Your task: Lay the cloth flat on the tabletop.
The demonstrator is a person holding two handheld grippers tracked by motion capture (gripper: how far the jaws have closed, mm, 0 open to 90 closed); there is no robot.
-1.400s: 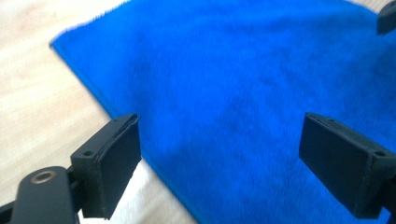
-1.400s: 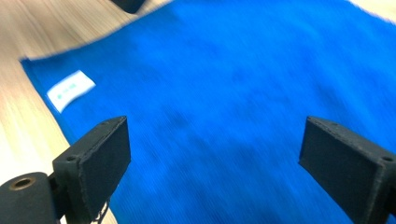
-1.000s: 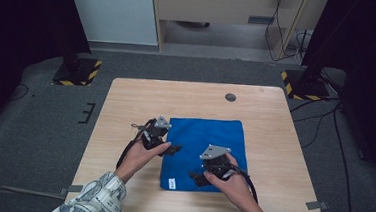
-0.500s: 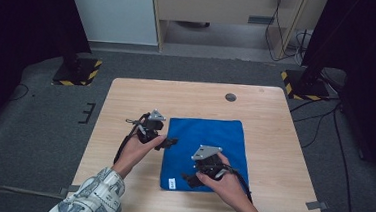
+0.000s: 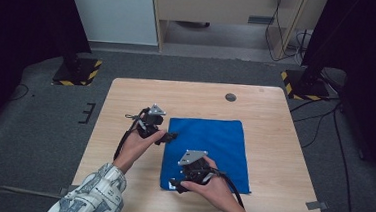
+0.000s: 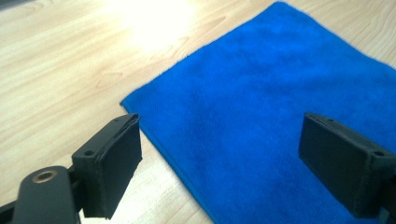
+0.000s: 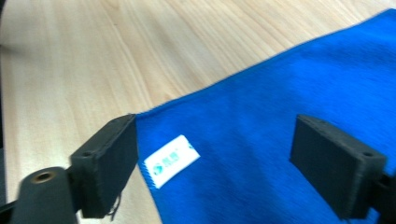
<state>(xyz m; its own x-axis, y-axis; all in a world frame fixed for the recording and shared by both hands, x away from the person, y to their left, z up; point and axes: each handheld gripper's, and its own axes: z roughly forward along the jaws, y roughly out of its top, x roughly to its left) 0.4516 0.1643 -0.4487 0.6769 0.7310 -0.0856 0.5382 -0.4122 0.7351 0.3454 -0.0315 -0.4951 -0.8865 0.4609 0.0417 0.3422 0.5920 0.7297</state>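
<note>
Meanwhile, both grippers had been drawn toward the blue cloth's [image 5: 208,150] left corners; the left gripper [image 6: 219,154] and right gripper [image 7: 217,163] were held wide apart, likely ahead of a grasp.

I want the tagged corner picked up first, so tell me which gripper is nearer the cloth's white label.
Right. The right gripper hangs open over the near left corner of the blue cloth, the white label between its jaws. The left gripper is at the far left corner.
</note>
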